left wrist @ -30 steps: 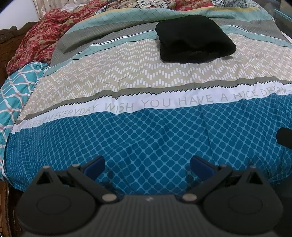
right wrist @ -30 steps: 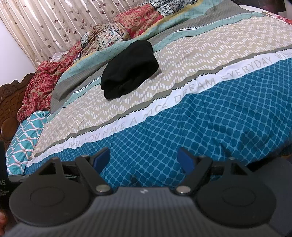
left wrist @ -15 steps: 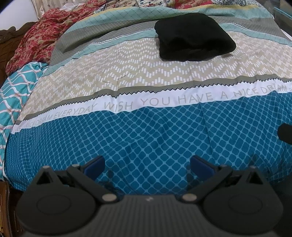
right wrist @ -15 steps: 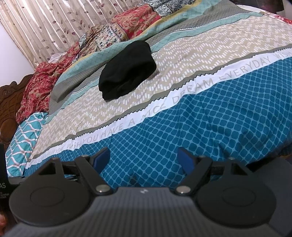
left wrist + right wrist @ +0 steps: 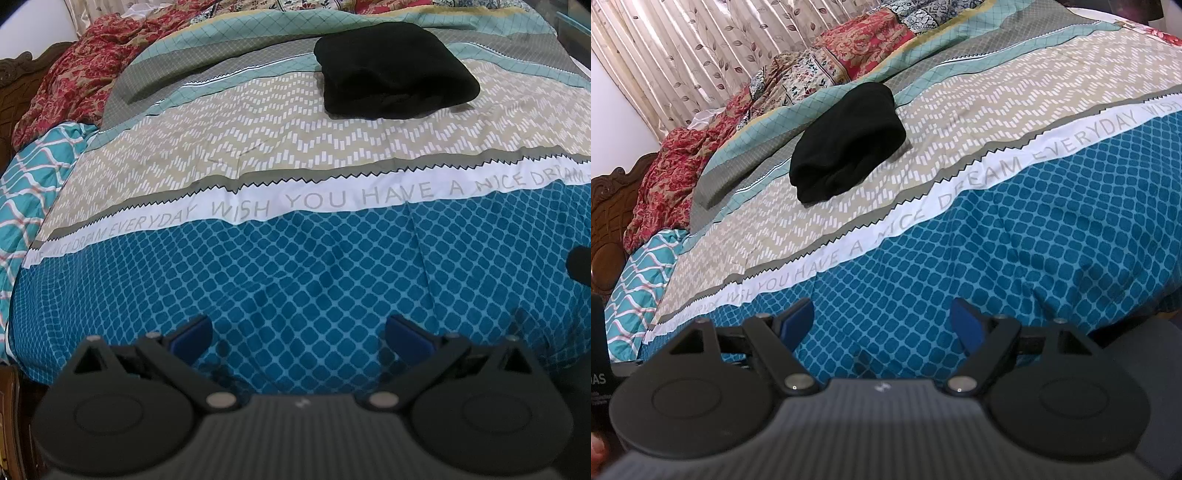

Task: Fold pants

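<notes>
right gripper [image 5: 882, 325] drawn slightly back (pants [image 5: 847, 142] sit lower, nearer centre)

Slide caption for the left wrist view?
Open left claw above the bedspread, clear of the folded black pants lying farther up the bed.

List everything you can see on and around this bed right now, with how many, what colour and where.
pants: one, black, folded into a compact bundle on the beige zigzag band, far side of the bed
bedspread: one, blue diamond, white lettered, beige, grey and teal bands, covering the bed
red floral blanket: one, red and tan, bunched at the head end
teal wavy-pattern fabric: one, teal, white and orange, at the bed's edge below the red blanket
curtain: one, beige with leaf print, behind the bed
headboard: one, carved dark wood, at the head end
left tool: one, black with blue pads, open, empty, over the blue band
right tool: one, same colours, open, empty, over the blue band
</notes>
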The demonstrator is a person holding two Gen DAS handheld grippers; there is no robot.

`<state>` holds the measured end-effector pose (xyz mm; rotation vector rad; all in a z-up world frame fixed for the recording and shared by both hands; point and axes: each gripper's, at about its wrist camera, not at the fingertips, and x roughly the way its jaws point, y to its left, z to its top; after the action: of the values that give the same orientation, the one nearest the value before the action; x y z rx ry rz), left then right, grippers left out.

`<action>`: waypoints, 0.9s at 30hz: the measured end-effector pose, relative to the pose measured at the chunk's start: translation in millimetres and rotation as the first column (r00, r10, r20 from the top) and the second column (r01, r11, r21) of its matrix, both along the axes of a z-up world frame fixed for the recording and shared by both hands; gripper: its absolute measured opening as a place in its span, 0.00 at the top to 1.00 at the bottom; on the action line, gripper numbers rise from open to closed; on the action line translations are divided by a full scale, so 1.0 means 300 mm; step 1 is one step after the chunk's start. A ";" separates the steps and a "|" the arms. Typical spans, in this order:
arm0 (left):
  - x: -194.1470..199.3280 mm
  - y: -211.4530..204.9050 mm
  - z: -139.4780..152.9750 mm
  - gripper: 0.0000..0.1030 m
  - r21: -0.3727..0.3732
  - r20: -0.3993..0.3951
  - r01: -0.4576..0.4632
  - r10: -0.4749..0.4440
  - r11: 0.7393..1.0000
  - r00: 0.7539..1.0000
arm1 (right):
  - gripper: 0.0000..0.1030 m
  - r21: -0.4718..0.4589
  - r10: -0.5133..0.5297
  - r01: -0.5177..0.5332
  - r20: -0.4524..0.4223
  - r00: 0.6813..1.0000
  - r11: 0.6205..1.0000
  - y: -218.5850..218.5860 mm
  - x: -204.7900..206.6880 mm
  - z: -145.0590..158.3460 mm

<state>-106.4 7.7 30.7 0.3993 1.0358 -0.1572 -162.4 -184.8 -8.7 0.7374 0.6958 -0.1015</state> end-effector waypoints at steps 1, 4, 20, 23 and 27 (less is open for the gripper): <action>-0.001 0.000 -0.001 0.00 0.001 -0.001 0.000 0.000 1.000 1.000 | 0.20 0.000 0.000 0.000 0.000 1.000 1.000 0.000 0.000 0.000; -0.002 0.001 -0.003 0.00 0.002 -0.002 0.000 0.000 1.000 1.000 | 0.20 0.001 -0.001 0.001 0.000 1.000 1.000 0.000 -0.001 0.000; -0.004 0.003 -0.013 0.00 0.010 -0.006 -0.003 0.003 1.000 1.000 | 0.20 0.006 -0.004 0.004 -0.003 1.000 1.000 0.002 -0.004 -0.005; -0.003 0.002 -0.013 0.00 0.012 -0.008 -0.001 0.001 1.000 1.000 | 0.20 0.008 -0.004 0.004 -0.003 1.000 1.000 0.003 -0.002 -0.007; -0.001 0.000 -0.015 0.00 0.016 -0.008 -0.004 0.004 1.000 1.000 | 0.20 0.011 -0.007 0.007 -0.006 1.000 1.000 0.001 -0.001 -0.008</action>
<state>-106.5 7.7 26.3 0.4115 1.0462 -0.1465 -162.6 -184.4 -11.0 0.7500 0.7003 -0.1062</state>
